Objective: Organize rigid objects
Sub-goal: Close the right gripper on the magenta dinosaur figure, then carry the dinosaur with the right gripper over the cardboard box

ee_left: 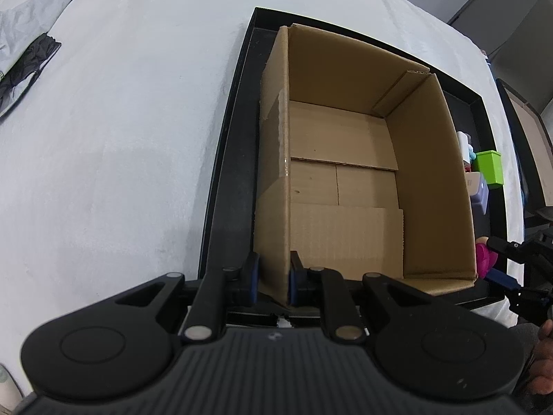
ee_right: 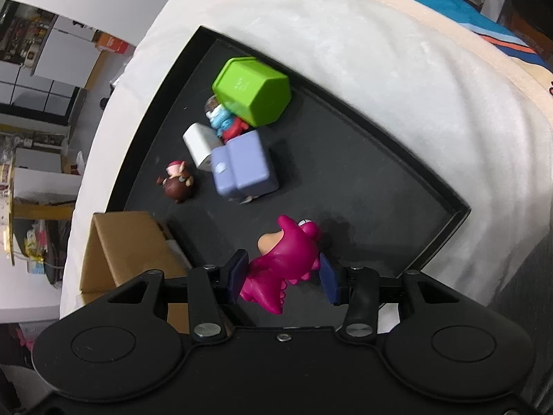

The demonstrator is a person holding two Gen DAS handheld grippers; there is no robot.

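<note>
On a black tray [ee_right: 363,173], a magenta dinosaur [ee_right: 287,259] sits low-centre between the spread right tool [ee_right: 283,278]; left tool [ee_left: 273,278] pinches the cardboard box [ee_left: 428,173] wall.

Looking like a home bedroom: bed [ee_right: 345,52] wearing a white blanket, cabinets [ee_right: 52,65] and cluttered shelves [ee_right: 20,34] standing beyond.

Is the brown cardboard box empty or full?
Empty. The open brown cardboard box shows only its bare flaps inside, viewed over the left gripper.

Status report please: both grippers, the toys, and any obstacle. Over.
Left gripper clamped on cardboard box wall. Right gripper straddles pink dinosaur, jaws not yet closed. Other toys loose on black tray. Nothing blocking.
</note>
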